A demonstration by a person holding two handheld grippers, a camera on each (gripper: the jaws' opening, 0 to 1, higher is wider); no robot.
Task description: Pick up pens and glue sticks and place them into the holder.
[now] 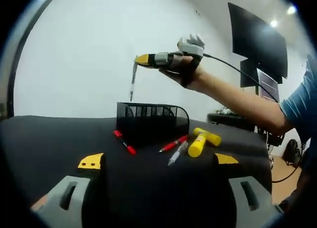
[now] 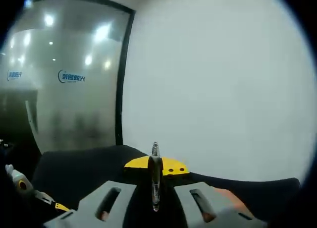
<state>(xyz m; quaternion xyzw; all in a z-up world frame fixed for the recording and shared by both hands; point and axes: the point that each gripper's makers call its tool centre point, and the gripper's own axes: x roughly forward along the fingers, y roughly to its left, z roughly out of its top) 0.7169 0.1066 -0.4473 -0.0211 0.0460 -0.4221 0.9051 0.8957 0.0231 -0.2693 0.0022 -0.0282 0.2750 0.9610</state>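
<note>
Left gripper view: left gripper fingers spread, empty, over tabletop | three pens, two glue sticks left beside holder | right gripper hangs grey pen above holder | Right gripper view: fingers pinching grey pen.

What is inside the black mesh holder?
The black mesh holder shows nothing through its dark mesh; its floor is hidden. The right hand-held gripper holds a grey pen above it.
</note>
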